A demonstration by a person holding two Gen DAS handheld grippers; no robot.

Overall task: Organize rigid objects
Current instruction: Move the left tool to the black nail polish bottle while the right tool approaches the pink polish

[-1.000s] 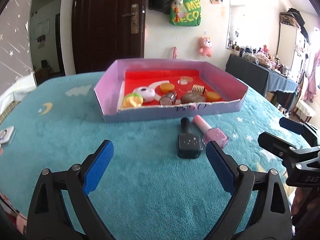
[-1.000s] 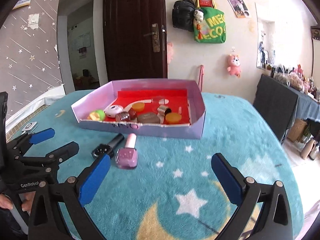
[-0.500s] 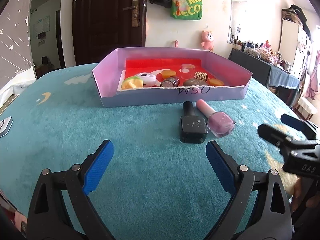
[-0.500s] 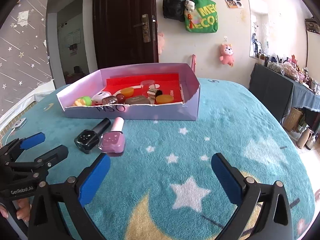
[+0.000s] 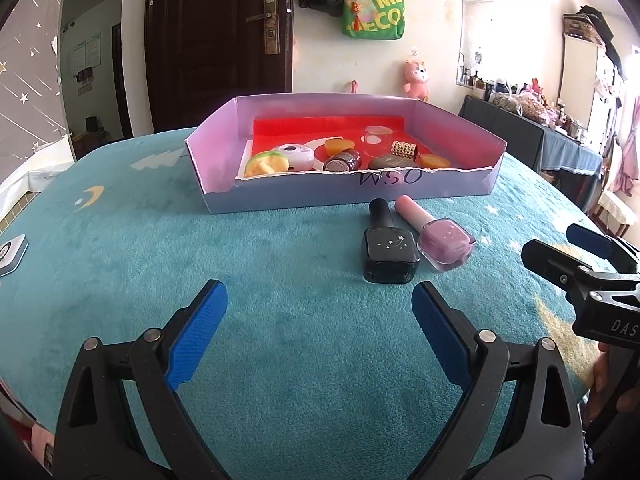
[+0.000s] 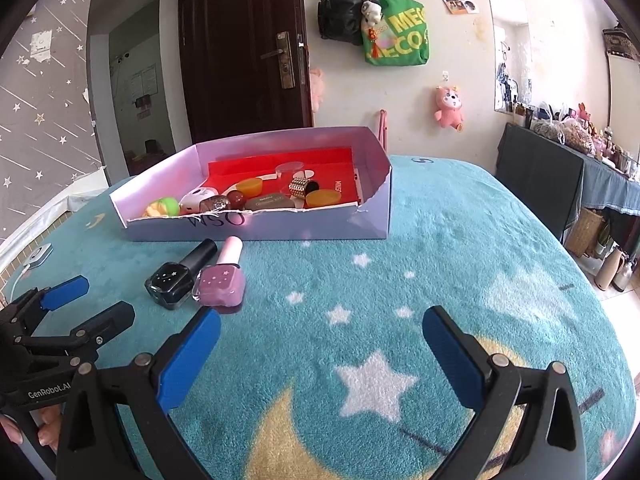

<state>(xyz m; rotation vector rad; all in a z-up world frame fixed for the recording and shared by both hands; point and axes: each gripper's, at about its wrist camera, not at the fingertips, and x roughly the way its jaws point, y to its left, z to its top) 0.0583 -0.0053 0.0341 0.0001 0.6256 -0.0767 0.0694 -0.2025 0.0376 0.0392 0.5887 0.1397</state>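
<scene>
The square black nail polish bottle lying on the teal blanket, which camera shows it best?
The left wrist view. There the square black nail polish bottle lies near centre, just ahead of the open left gripper, cap and star print clear. The right wrist view shows it off to the left, smaller and more distorted, beside the pink nail polish bottle.

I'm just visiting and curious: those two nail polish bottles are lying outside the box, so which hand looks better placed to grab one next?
Probably the left. Its open tool points almost straight at the black bottle, while the right tool, also open, has the pink bottle off to its left side.
</scene>
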